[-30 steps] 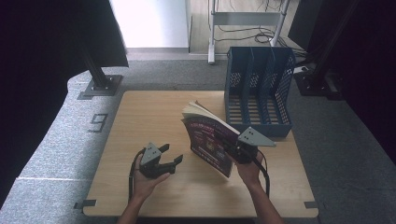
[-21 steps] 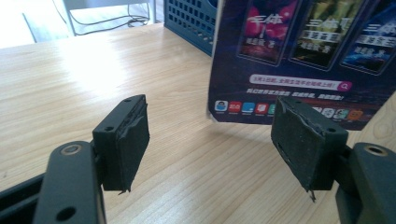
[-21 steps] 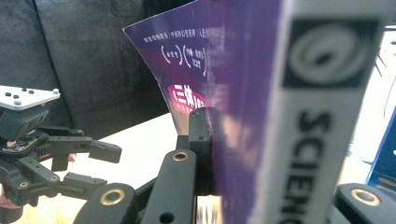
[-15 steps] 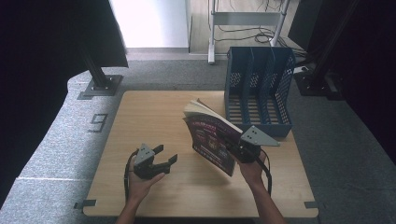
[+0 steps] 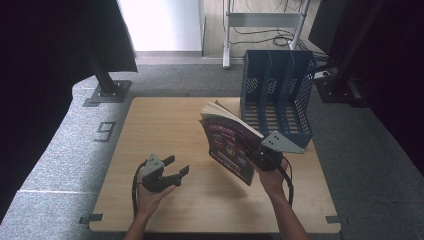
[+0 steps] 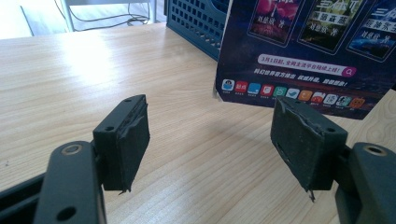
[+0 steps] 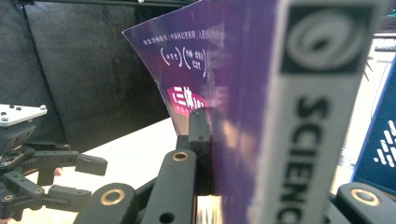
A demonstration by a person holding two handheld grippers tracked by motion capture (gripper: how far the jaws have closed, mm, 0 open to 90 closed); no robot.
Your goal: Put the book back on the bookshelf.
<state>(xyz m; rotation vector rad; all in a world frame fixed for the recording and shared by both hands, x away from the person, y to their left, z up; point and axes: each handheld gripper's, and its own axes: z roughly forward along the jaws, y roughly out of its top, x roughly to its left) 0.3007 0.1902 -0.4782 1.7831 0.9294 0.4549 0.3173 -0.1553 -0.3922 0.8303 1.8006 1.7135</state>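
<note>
While the left gripper [image 5: 176,171] hangs low and left of centre in the high view with its fingers [image 6: 127,140] spread wide over bare wood, the right gripper [image 5: 261,156] sits just right of centre, its fingers clamped on the purple-covered paperback book [image 5: 229,146]. The book stands tilted above the pale wooden bench [image 5: 165,130], spine toward the right gripper, cover facing lower left. Behind it, at the upper right of the bench, stands the blue perforated plastic file rack [image 5: 278,95] with its upright compartments.
</note>
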